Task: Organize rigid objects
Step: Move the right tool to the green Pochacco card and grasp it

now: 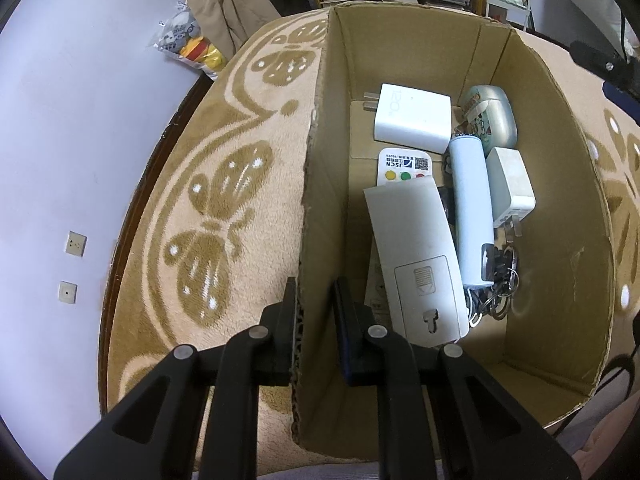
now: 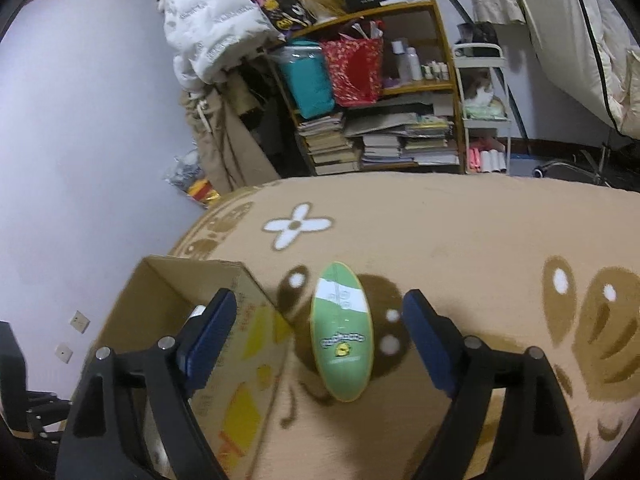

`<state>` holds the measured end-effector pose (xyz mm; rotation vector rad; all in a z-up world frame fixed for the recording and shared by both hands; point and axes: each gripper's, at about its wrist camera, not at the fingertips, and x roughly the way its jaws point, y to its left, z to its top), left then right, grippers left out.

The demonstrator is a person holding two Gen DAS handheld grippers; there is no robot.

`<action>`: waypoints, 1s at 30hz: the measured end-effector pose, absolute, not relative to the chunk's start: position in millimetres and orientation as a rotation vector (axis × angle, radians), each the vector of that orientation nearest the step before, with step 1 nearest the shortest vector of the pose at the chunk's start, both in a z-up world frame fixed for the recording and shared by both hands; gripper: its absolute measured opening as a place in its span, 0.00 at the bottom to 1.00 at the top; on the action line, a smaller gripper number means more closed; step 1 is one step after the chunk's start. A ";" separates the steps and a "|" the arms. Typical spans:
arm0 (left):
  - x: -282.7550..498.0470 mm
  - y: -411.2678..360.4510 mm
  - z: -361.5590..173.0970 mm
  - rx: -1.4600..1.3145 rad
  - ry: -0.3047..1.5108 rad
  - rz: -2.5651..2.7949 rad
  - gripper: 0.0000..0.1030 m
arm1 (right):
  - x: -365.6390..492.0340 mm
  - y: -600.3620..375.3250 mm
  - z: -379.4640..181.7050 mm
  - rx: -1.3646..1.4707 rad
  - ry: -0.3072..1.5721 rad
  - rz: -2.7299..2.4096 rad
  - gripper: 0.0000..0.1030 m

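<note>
Left gripper [image 1: 315, 322]: its two black fingers straddle the near left wall of the cardboard box [image 1: 320, 184] — one finger outside, one inside. The outer finger lies against the cardboard; a narrow gap shows on the inner side, so whether the wall is truly pinched cannot be told.

Cardboard box: open-topped, standing on a tan blanket [image 1: 208, 208] with a brown butterfly pattern; in the right wrist view it sits at lower left, yellow shapes printed on its outer wall.

Box contents: a large white charger [image 1: 414, 118] at the far end; beside it to the right a pale green tin [image 1: 490, 114] with a cartoon print; a white remote [image 1: 404, 166] with coloured buttons, partly covered by a second white remote [image 1: 418, 258] lying back-side up; a pale blue cylinder [image 1: 472, 208] just right of that; a smaller white plug [image 1: 510, 186] against the right wall; a bunch of keys and rings [image 1: 500, 280] at the cylinder's near end.

Right gripper [image 2: 318, 322]: spread wide — blue pads well apart, holding nothing.

Green oval tin [image 2: 342, 332]: lies on the blanket outside the box, just right of its wall, seen between the two fingers and touching neither.

Surroundings: a pale wall [image 2: 88, 128]; a wooden shelf [image 2: 372, 92] crowded with books, bags and bottles; a white jacket [image 2: 208, 20] hanging at upper left.
</note>
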<state>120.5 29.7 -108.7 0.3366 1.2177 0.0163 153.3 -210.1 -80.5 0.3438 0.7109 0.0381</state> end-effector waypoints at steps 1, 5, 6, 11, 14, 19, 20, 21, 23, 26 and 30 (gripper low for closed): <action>120.2 28.8 -108.5 0.339 1.217 0.017 0.14 | 154.0 -212.5 -83.6 0.343 0.718 0.019 0.87; 120.8 29.5 -108.4 0.339 1.217 0.017 0.14 | 158.8 -222.0 -96.0 0.359 0.740 -0.003 0.87; 120.6 29.5 -108.3 0.339 1.217 0.017 0.14 | 160.8 -223.8 -99.3 0.359 0.744 -0.005 0.87; 118.7 28.6 -108.2 0.349 1.214 0.020 0.15 | 167.5 -228.4 -113.4 0.356 0.771 0.002 0.87; 118.8 29.2 -109.0 0.350 1.214 0.020 0.15 | 172.6 -225.0 -120.1 0.334 0.784 0.007 0.87; 118.8 29.1 -109.1 0.349 1.214 0.020 0.15 | 181.6 -215.0 -126.9 0.286 0.795 0.033 0.86; 118.8 29.1 -109.3 0.350 1.214 0.020 0.15 | 183.3 -213.7 -128.1 0.278 0.799 0.044 0.82; 118.8 29.1 -109.1 0.350 1.215 0.021 0.15 | 185.9 -210.9 -130.1 0.256 0.808 0.054 0.81; 118.7 29.2 -109.2 0.352 1.214 0.021 0.15 | 187.2 -207.7 -133.8 0.230 0.817 0.063 0.80; 118.7 29.3 -109.1 0.351 1.214 0.021 0.15 | 189.3 -201.7 -141.6 0.213 0.841 0.101 0.80; 118.6 29.2 -109.1 0.350 1.214 0.020 0.15 | 190.4 -191.6 -148.8 0.171 0.866 0.129 0.77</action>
